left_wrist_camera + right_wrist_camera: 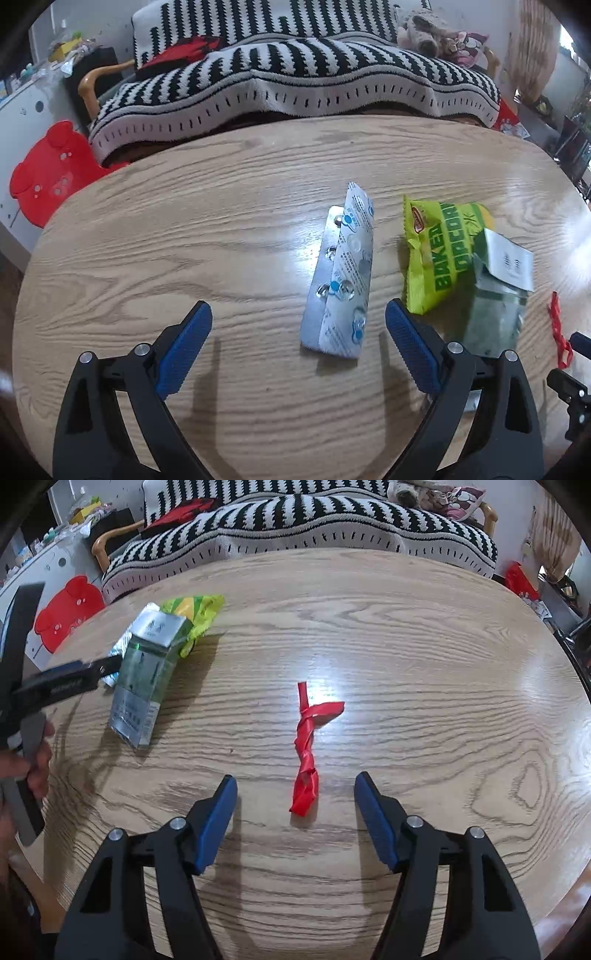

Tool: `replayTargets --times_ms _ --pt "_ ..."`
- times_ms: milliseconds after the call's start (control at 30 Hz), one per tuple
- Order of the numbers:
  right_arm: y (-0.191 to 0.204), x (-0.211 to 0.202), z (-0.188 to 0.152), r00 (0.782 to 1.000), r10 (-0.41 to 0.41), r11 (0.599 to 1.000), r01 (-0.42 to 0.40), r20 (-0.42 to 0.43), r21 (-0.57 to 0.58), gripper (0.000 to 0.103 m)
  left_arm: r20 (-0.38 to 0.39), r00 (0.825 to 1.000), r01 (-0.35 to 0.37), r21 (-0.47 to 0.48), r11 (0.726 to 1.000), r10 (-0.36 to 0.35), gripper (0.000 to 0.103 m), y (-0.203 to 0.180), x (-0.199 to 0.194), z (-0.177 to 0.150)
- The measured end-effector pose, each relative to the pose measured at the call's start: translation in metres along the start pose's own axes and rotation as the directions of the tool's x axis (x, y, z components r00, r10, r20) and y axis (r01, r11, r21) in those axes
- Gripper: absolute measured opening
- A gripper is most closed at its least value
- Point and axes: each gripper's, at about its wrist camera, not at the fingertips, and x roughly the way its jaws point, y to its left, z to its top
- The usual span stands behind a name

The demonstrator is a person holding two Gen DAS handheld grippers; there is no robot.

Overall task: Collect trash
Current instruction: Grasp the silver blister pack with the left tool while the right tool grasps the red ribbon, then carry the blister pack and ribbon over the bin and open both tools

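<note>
Your left gripper [298,317] stands wide open over the wooden table [184,229], the silver blister pack [340,273], folded lengthwise with blue print, lying between its pads untouched. Right of it a green popcorn bag [436,254] sits under a crumpled silvery-green carton [495,306]. Your right gripper [295,794] brackets a twisted red wrapper [306,753], jaws apart, not touching.
</note>
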Motion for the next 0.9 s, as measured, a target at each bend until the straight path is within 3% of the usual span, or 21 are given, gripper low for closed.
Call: replayTargets --times_ms 100,133,167,200,267,300,600,733,900 --pt "0.0 0.001 0.0 1.0 -0.027 0.999 0.027 0.008 -0.023 0.056 0.0 1.0 0.011 0.003 1.0 -0.011 0.091 -0.001 0.009 0.002" --pt "0.0 0.0 0.0 1.0 -0.025 0.999 0.025 0.011 -0.026 0.047 0.0 1.0 0.014 0.006 1.0 -0.014 0.085 -0.001 0.011 0.002" --pt "0.0 -0.001 0.001 1.0 -0.021 0.999 0.021 0.013 -0.026 0.031 0.002 1.0 0.025 0.006 1.0 -0.025 0.077 -0.001 0.012 0.002" --pt "0.0 -0.001 0.001 1.0 -0.014 1.0 0.014 0.011 -0.027 0.026 0.008 0.999 0.04 0.001 0.999 -0.04 0.072 0.0 0.012 0.003" --pt "0.0 -0.001 0.002 1.0 -0.006 1.0 0.006 0.008 -0.025 0.015 0.019 0.999 0.034 0.01 0.999 -0.034 0.039 -0.002 0.009 0.005" --pt "0.0 -0.001 0.001 1.0 -0.001 1.0 0.001 0.006 -0.022 0.014 0.013 0.999 0.029 0.01 1.0 -0.029 0.035 -0.002 0.007 0.005" --pt "-0.003 -0.034 -0.001 0.996 0.072 0.997 -0.071 0.057 -0.018 0.013 -0.013 0.999 0.035 0.009 0.999 -0.035 0.032 0.0 -0.024 -0.021" --pt "0.0 -0.054 -0.01 0.992 0.099 0.994 -0.095 0.076 -0.047 0.013 -0.007 0.999 0.047 0.021 0.999 -0.047 0.032 0.004 -0.062 -0.045" --pt "-0.001 -0.079 -0.035 0.988 0.135 0.989 -0.129 0.077 -0.078 0.013 -0.01 0.998 0.068 0.09 0.994 -0.068 0.032 -0.005 -0.125 -0.102"
